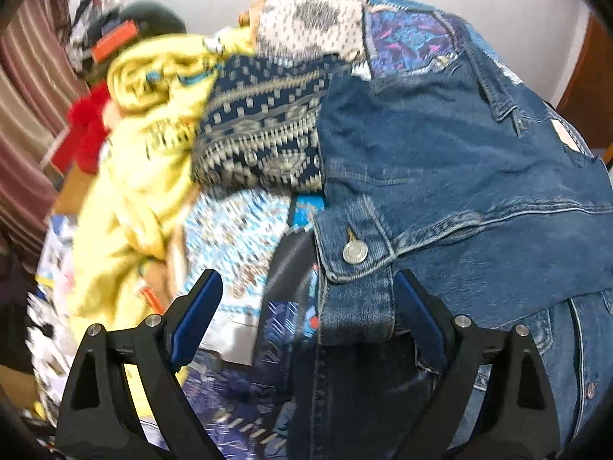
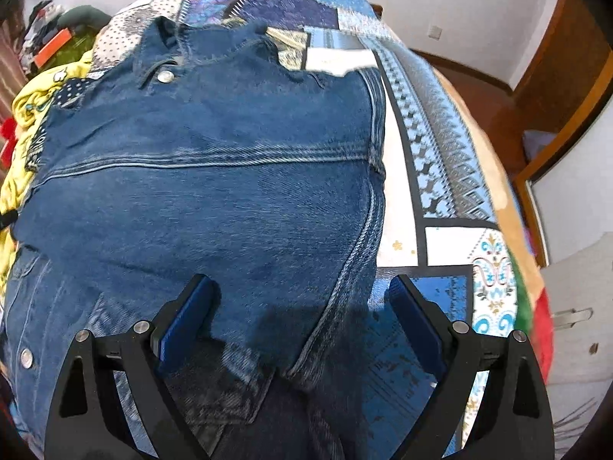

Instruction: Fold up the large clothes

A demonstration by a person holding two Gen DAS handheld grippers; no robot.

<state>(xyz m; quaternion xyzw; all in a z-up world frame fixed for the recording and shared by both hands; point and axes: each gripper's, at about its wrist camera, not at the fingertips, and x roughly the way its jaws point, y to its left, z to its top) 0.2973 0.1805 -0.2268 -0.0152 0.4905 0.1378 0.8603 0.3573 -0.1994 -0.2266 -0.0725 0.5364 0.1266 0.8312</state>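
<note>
A blue denim jacket [image 2: 214,191] lies spread flat on a patchwork bedspread [image 2: 433,176]. In the left wrist view one denim sleeve [image 1: 440,161] runs toward me. Its buttoned cuff [image 1: 356,268] lies between the fingers of my left gripper [image 1: 306,299], close to the right pad [image 1: 415,310]. The jaws stand wide and open and do not press on the cloth. My right gripper [image 2: 300,299] hovers open over the jacket's right side seam [image 2: 356,260]. Its left finger [image 2: 187,314] is above denim and its right finger [image 2: 413,314] is above the bedspread.
A pile of other clothes lies left of the jacket: a yellow garment [image 1: 145,145], a navy patterned knit [image 1: 264,130] and something red [image 1: 86,126]. A striped curtain [image 1: 27,88] hangs at far left. A wooden door frame [image 2: 563,88] and white wall [image 2: 479,11] stand beyond the bed's right edge.
</note>
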